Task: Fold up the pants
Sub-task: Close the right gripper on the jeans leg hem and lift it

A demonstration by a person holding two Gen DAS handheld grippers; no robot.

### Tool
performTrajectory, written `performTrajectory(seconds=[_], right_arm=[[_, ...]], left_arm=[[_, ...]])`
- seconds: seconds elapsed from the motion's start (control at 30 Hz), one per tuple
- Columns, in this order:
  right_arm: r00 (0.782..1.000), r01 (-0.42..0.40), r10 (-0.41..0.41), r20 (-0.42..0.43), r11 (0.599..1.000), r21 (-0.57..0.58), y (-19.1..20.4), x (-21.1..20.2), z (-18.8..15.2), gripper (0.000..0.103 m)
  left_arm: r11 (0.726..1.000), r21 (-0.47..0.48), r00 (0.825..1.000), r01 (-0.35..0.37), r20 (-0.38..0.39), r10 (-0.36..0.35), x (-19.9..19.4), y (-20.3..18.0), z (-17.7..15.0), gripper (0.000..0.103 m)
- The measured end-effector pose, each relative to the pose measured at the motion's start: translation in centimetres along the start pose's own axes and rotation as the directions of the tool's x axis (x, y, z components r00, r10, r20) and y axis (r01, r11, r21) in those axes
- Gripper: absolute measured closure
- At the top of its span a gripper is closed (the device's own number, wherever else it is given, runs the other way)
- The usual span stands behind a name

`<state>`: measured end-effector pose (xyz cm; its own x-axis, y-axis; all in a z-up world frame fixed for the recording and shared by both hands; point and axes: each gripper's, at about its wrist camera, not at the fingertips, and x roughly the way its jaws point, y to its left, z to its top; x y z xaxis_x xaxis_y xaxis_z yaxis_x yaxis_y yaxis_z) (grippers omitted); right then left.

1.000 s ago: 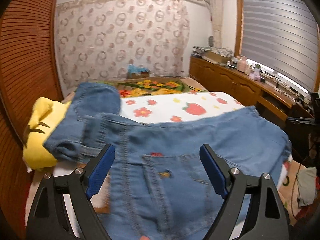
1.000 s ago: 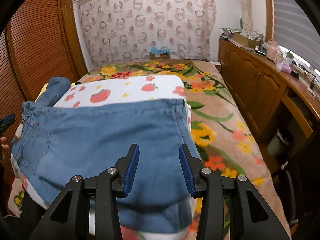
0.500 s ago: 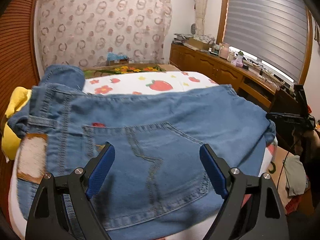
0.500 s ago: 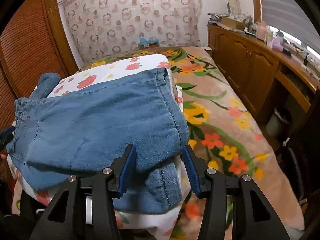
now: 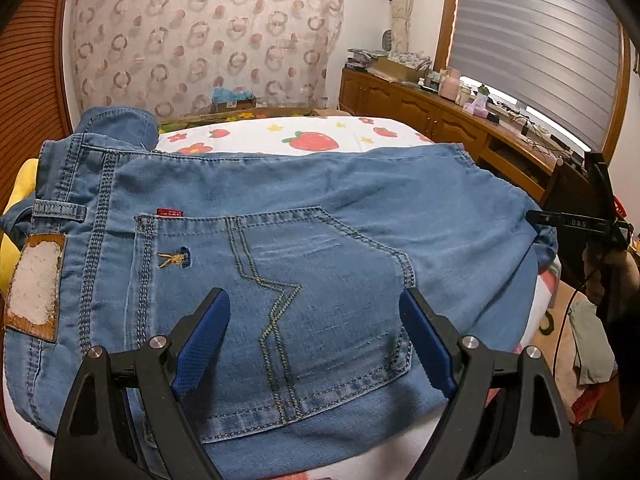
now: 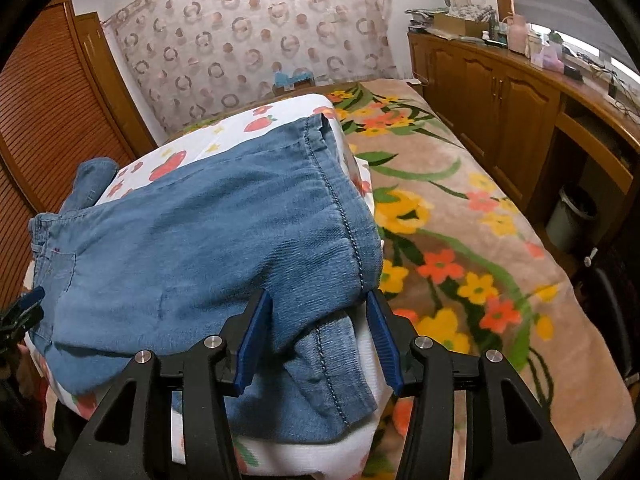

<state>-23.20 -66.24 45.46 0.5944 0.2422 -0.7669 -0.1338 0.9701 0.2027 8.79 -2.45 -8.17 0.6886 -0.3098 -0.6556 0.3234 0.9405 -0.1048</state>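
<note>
Blue denim pants (image 5: pixel 304 216) lie folded across a white strawberry-print cloth (image 5: pixel 312 136) on the bed. In the left wrist view the back pocket and waistband end are nearest. My left gripper (image 5: pixel 314 340) is open and empty, its blue pads hovering over the pocket. In the right wrist view the pants (image 6: pixel 192 240) show their hem end, with a lower layer sticking out beneath. My right gripper (image 6: pixel 318 340) is open, its pads either side of the folded hem corner, not closed on it.
A yellow plush toy (image 5: pixel 16 216) lies at the left by the waistband. A floral blanket (image 6: pixel 460 240) covers the bed to the right. Wooden cabinets (image 6: pixel 500 92) line the right wall, with a bin (image 6: pixel 570 218) below. A louvred wooden door (image 6: pixel 44 112) is left.
Both grippers moved closer to the pants and lower. The left now hovers over the back pocket. The right opened slightly and now straddles the hem corner.
</note>
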Motion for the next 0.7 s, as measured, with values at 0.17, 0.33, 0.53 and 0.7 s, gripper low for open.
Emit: performTrajectory(seconds=[0.17, 0.33, 0.53, 0.7], right_arm=[[1.000, -0.006, 0.006, -0.003, 1.000, 0.009, 0.0, 0.4, 0.2, 0.052], [1.000, 0.000, 0.000, 0.000, 1.000, -0.001, 0.8, 1.0, 0.4, 0.052], [1.000, 0.004, -0.003, 0.029, 0.999, -0.036, 1.2, 0.7, 0.8, 0.072], [0.998, -0.004, 0.007, 0.058, 0.998, -0.064, 1.2, 0.3, 1.0, 0.091]], left_arm=[[1.000, 0.001, 1.000, -0.006, -0.003, 0.006, 0.1, 0.1, -0.1, 0.016], [1.000, -0.001, 1.000, -0.008, 0.002, 0.008, -0.1, 0.1, 0.1, 0.016], [1.000, 0.003, 1.000, -0.018, 0.004, 0.018, -0.4, 0.0, -0.1, 0.016], [1.000, 0.006, 1.000, -0.016, 0.016, 0.015, -0.9, -0.2, 0.1, 0.016]])
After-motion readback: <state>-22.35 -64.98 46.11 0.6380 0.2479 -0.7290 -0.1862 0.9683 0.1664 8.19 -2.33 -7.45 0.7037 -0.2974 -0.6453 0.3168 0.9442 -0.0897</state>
